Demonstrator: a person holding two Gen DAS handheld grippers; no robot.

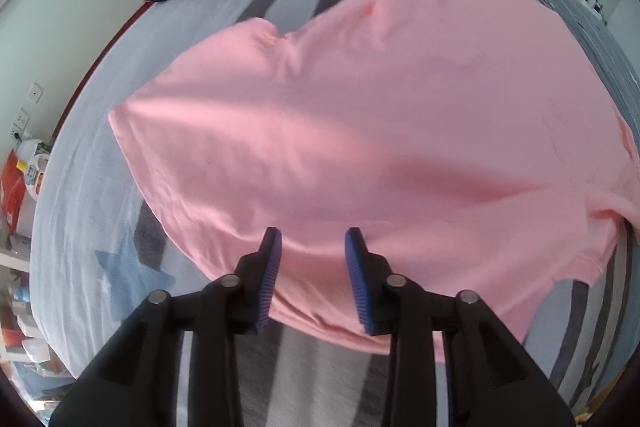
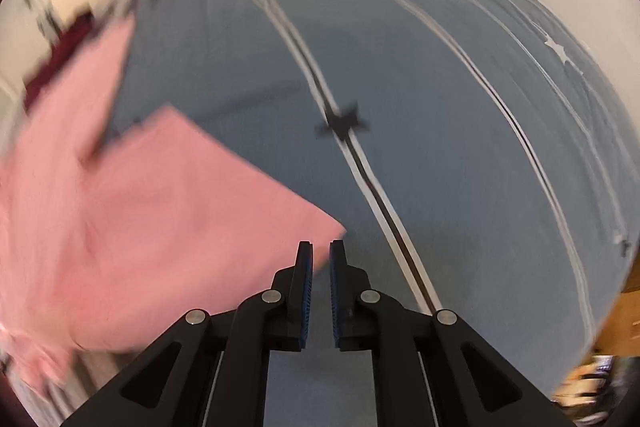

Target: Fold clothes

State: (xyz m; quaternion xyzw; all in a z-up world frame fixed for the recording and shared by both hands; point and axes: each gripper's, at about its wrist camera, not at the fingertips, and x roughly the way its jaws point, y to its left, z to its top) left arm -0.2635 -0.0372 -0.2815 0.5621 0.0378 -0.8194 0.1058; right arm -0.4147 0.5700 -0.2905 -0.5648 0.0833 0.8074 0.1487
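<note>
Blue pads on the left gripper (image 1: 314,233) stand apart over the near hem of the pink shirt (image 1: 380,115), holding nothing. That shirt lies spread on the striped bed (image 1: 80,187). Over its corner, the right gripper (image 2: 321,246) is open a crack and empty.

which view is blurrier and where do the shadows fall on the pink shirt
Right wrist view is blurrier: the pink shirt and bedspread smear with motion. Left wrist view is mostly sharp, with a soft dark shadow across the shirt above the left gripper; the fisheye bends the bed's edges in both.
</note>
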